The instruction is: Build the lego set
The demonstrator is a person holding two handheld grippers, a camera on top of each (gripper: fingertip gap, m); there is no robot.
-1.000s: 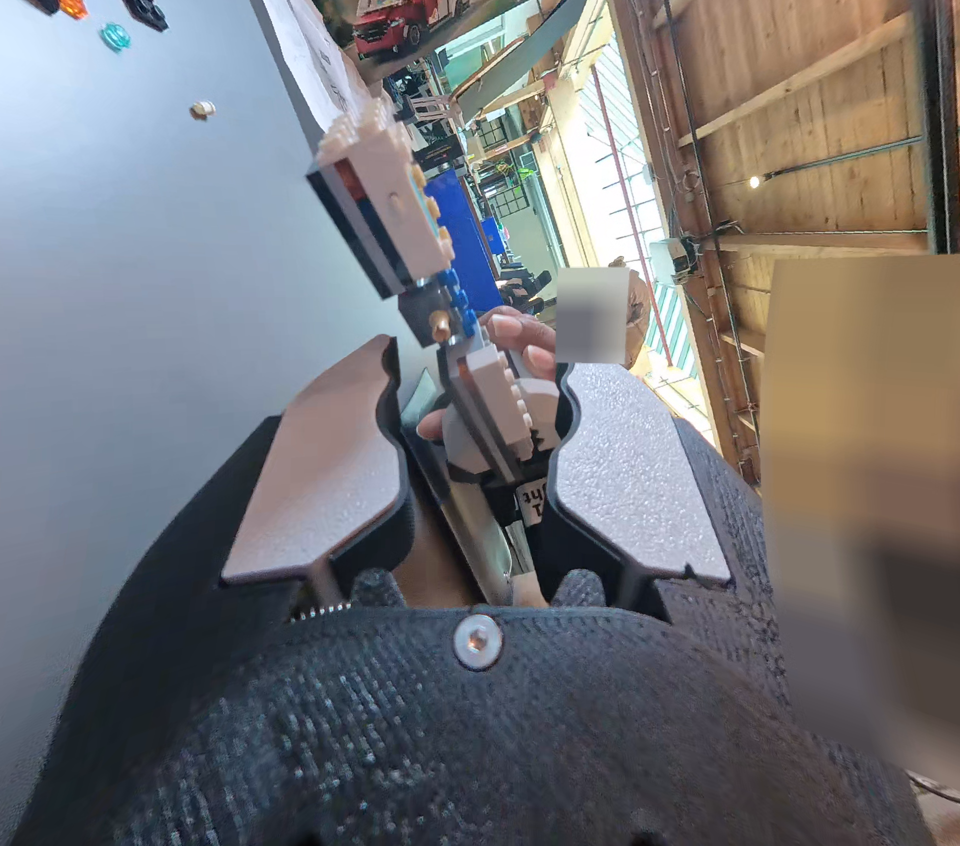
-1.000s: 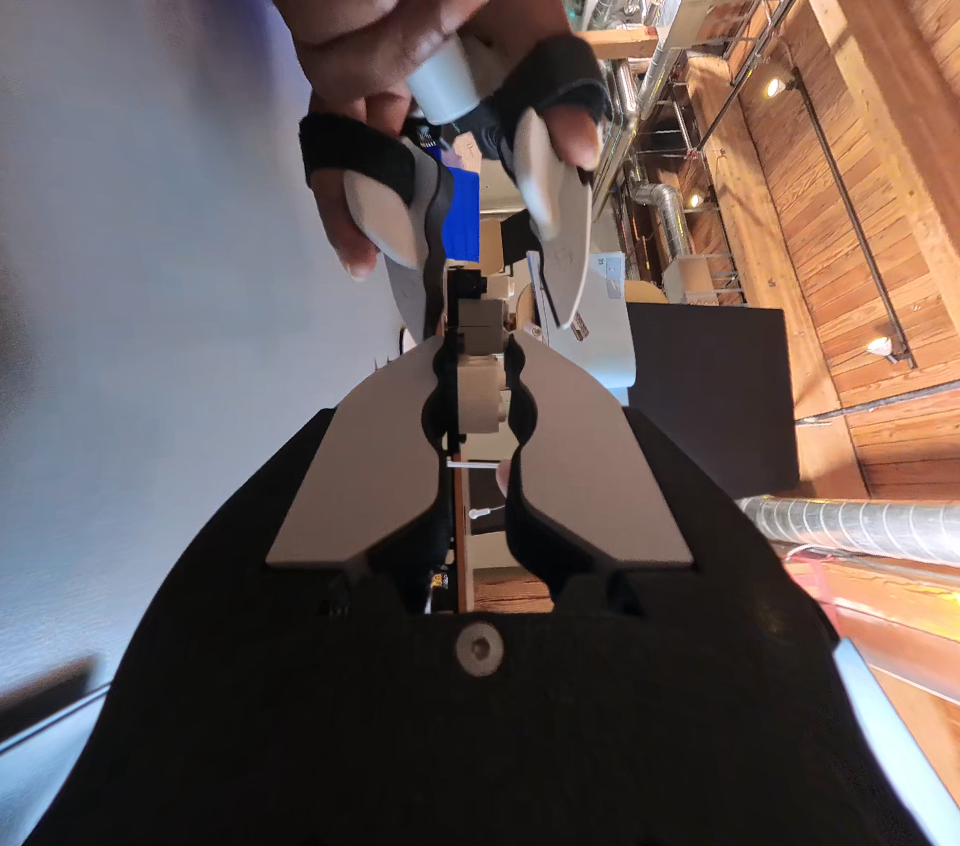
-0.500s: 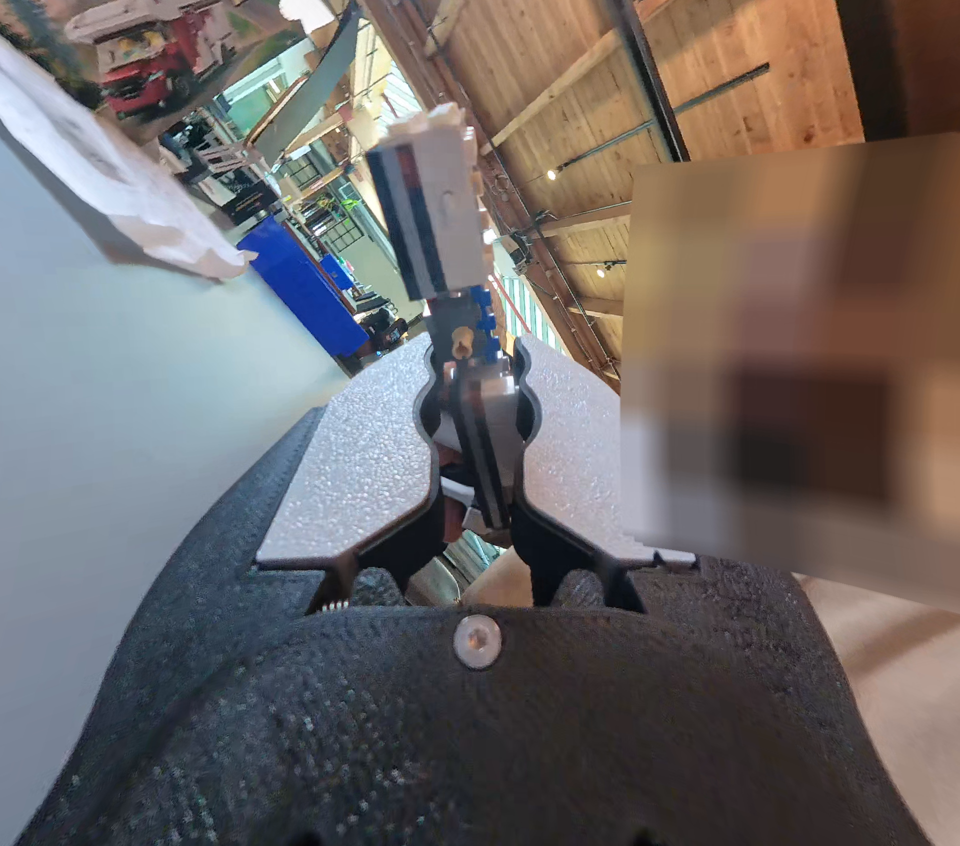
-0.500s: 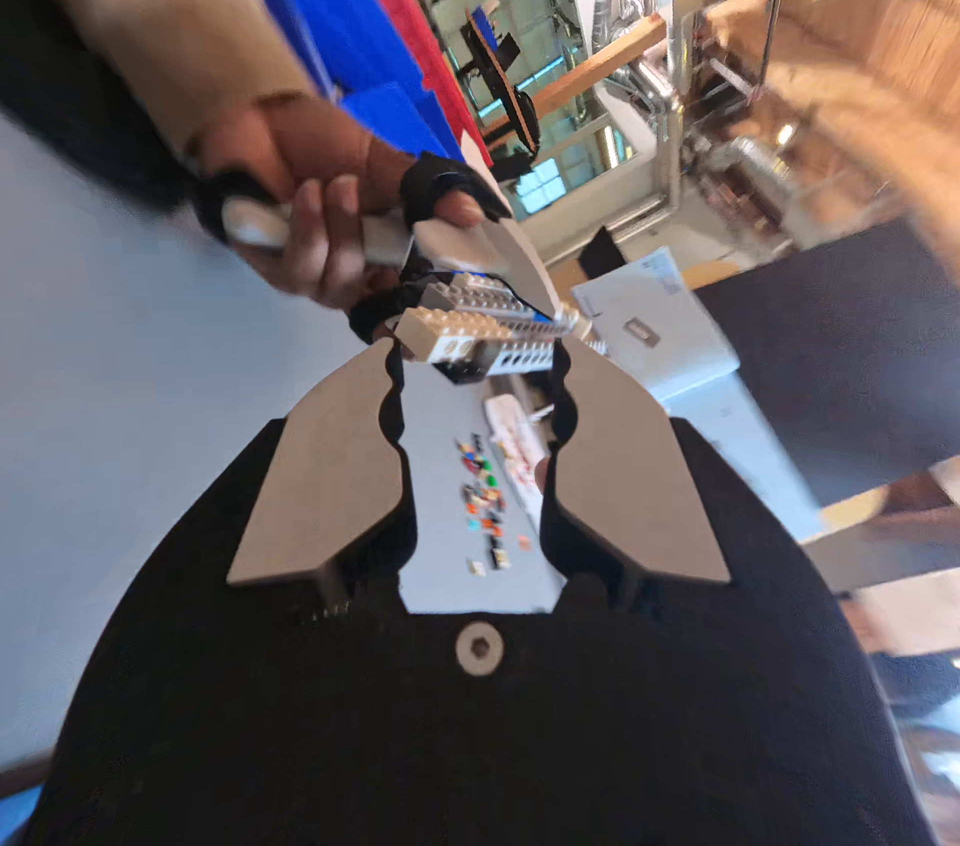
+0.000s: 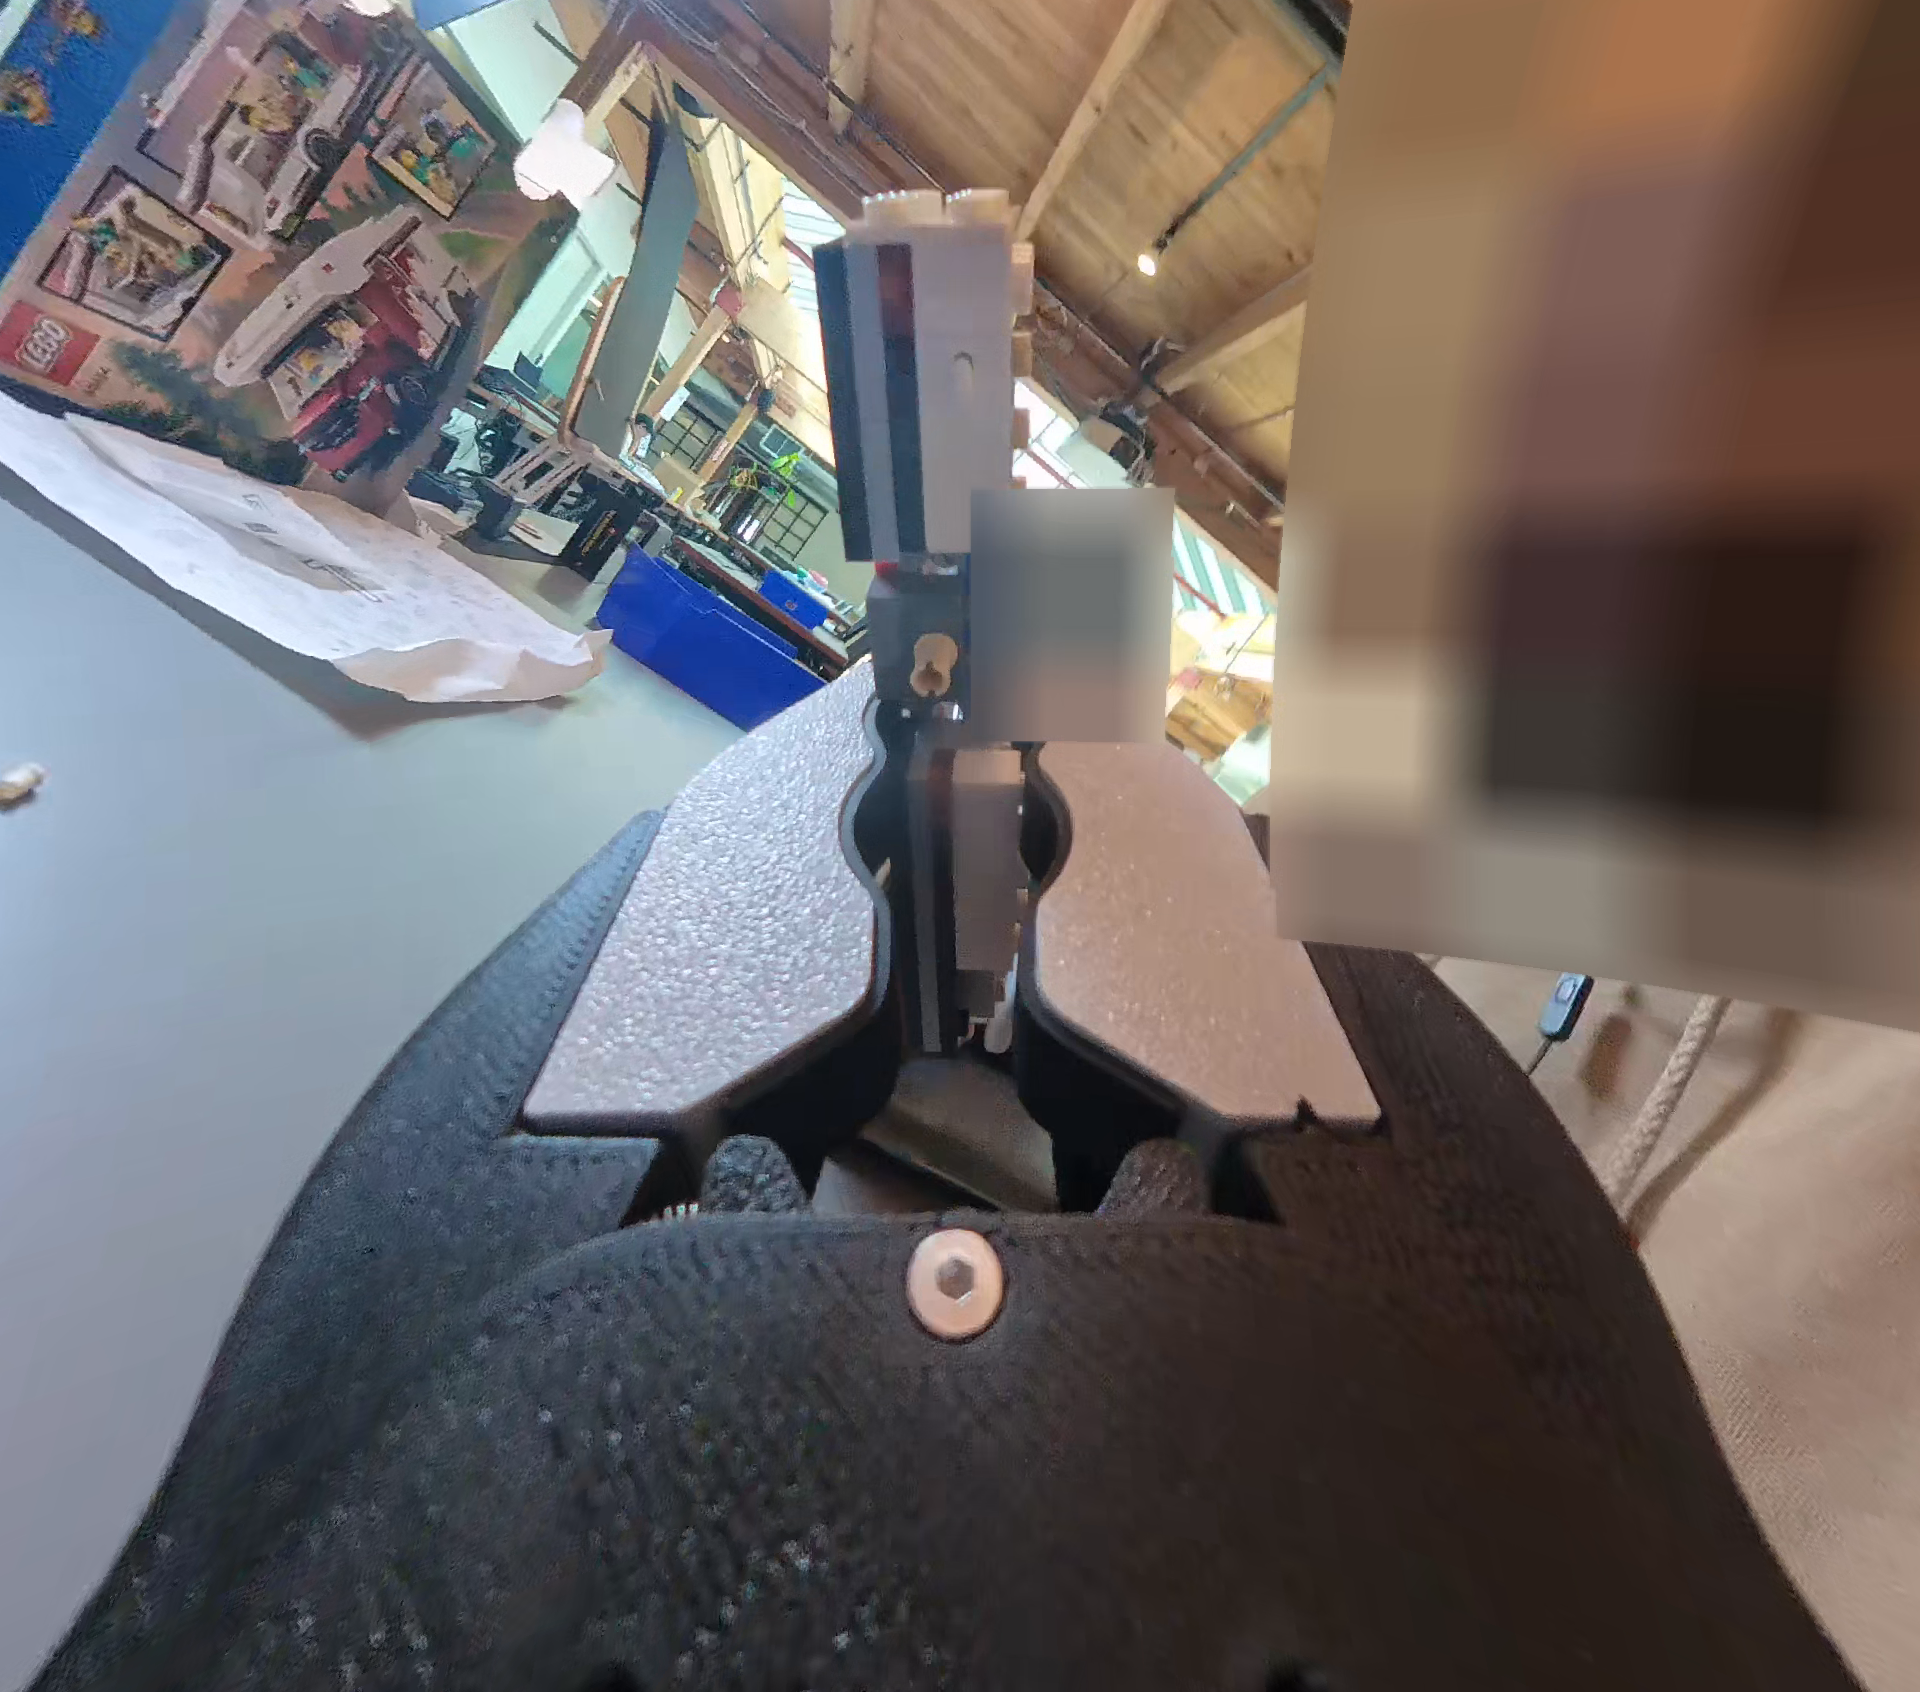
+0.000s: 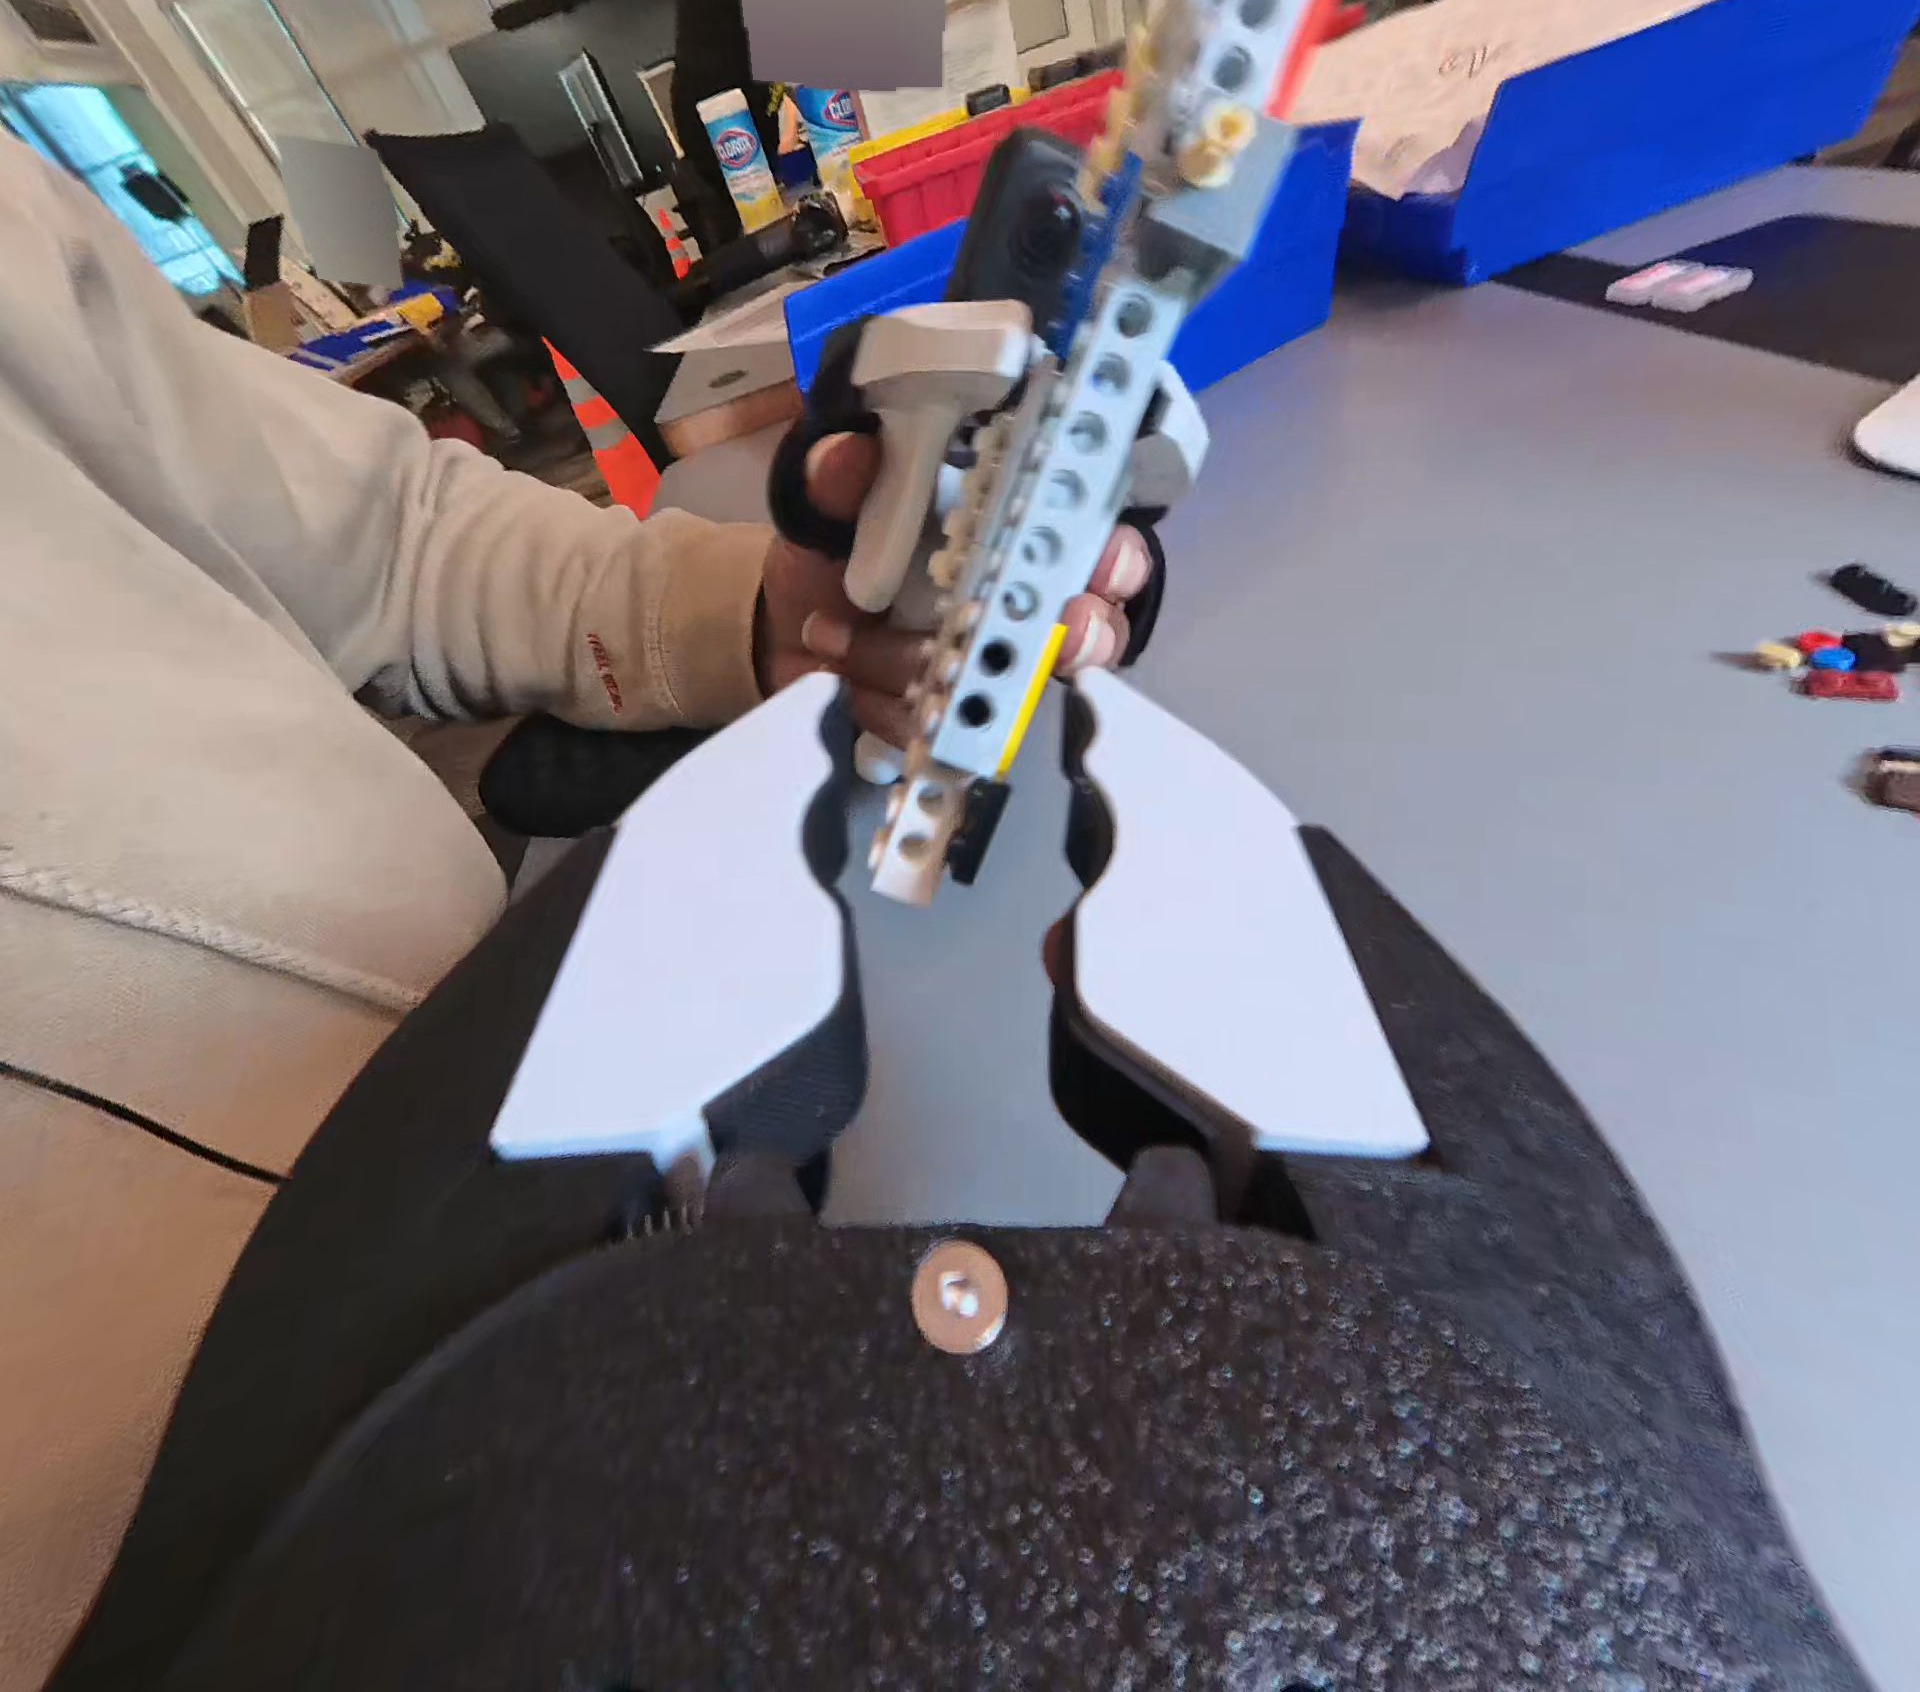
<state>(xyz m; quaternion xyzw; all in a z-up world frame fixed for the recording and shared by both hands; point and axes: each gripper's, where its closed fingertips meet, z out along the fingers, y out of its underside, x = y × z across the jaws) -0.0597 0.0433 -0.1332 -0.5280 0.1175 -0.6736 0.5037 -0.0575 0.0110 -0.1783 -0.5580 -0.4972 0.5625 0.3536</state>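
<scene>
The partly built lego assembly [image 5: 920, 385] is a long grey beam with holes, with white, black and red bricks at its far end. My left gripper [image 5: 956, 769] is shut on its lower part and holds it upright above the grey table [image 5: 260, 915]. In the right wrist view the same assembly [image 6: 1081, 437] leans up to the right, held by the left gripper [image 6: 997, 385] in a person's hand. My right gripper [image 6: 951, 759] is open. The assembly's near end hangs between its fingertips, with gaps on both sides.
The lego box [image 5: 239, 136] and an unfolded instruction sheet [image 5: 281, 562] lie at the table's far side. Several loose small pieces [image 6: 1839, 666] lie on the table to the right. Blue bins [image 6: 1662, 115] stand behind. A beige sleeve [image 6: 416, 551] fills the left.
My left gripper closed on the assembly. My right gripper opened, let it go and drew back a little. Both views swung round as the assembly was turned upright.
</scene>
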